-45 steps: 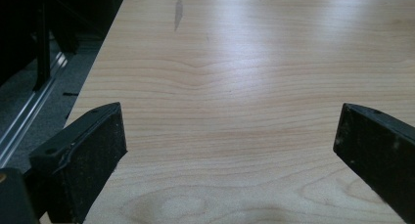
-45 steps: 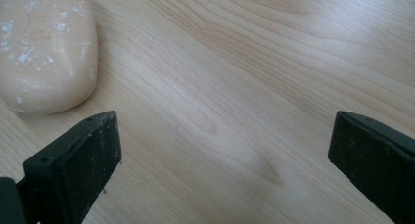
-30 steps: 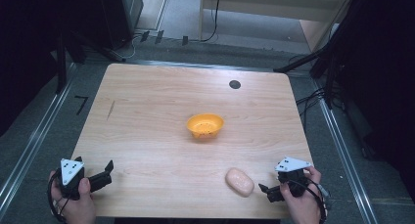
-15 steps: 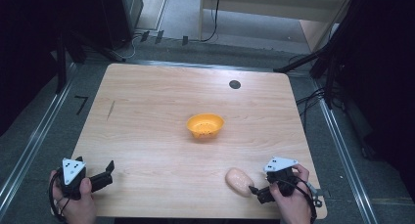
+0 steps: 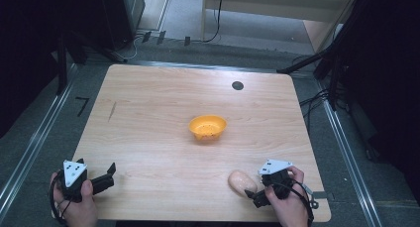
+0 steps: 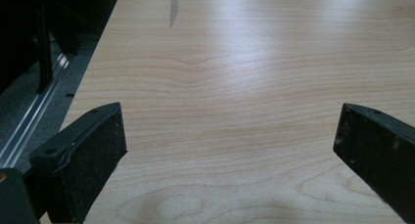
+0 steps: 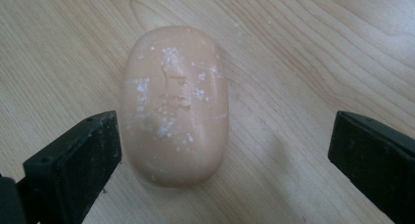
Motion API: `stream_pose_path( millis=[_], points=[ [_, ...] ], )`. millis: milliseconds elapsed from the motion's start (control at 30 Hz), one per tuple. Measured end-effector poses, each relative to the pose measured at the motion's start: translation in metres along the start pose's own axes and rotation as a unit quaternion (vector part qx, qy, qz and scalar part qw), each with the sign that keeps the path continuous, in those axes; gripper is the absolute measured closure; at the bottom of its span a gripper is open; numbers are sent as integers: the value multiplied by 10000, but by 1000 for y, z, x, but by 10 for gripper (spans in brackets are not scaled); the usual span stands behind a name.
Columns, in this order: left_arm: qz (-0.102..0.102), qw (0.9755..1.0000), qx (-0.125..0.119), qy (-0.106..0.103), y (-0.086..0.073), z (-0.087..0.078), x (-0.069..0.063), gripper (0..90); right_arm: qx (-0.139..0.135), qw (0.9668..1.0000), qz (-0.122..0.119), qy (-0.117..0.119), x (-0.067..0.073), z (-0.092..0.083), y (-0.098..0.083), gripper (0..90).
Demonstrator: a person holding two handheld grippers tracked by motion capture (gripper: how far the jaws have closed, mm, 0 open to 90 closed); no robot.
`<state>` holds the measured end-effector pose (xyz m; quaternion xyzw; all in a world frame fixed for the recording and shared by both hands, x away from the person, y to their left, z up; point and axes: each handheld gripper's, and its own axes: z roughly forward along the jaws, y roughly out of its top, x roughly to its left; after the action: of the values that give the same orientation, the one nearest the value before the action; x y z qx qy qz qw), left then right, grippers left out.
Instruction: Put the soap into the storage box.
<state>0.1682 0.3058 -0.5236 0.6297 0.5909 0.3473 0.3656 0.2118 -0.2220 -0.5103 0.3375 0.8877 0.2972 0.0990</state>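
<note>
Right, wooden surface [image 5: 148, 118] first: rounded corners, pale grain, a dark streak near its left edge, a small black round cap [image 5: 237, 85] toward the far right. Metal rails run along both long sides on the floor.

Orange bowl [image 5: 208, 128] sits about mid-surface, upright, well apart from both grippers.

Left gripper [image 5: 110, 170] is at the near left corner, held in a hand [image 5: 79, 207], grey three-cornered plate on top, jaws pointing right and slightly forward. Released: in the left gripper view the jaws stand wide apart over bare wood, nothing between them.

Right gripper [image 5: 251, 196] is at the near right edge, held in a hand [image 5: 289, 202], plate on top, cable looped round the wrist, jaws pointing left toward the soap.

Soap [image 7: 175, 104]: pinkish oval bar, lying flat on the surface near the front edge, right of centre, white scuffs and a faint embossed mark on top. In the right gripper view it lies between the jaws but off-centre, just beside the left jaw, clear gap to the right jaw. Right gripper is released too, jaws spread wide, not clamped on the bar. Can't tell if the left jaw actually touches it.
</note>
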Motion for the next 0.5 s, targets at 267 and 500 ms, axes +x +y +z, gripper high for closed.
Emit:
stream_pose_path(
  millis=[267, 500],
  points=[
    [5, 10000, 9, -2, 0, 0, 0, 0, 92, 9999, -16, 52, 7, 7, 5, 0],
    [10, 10000, 15, -4, 0, 0, 0, 0, 182, 9998, -52, 89, 12, 15, 9, 0]
  ],
)
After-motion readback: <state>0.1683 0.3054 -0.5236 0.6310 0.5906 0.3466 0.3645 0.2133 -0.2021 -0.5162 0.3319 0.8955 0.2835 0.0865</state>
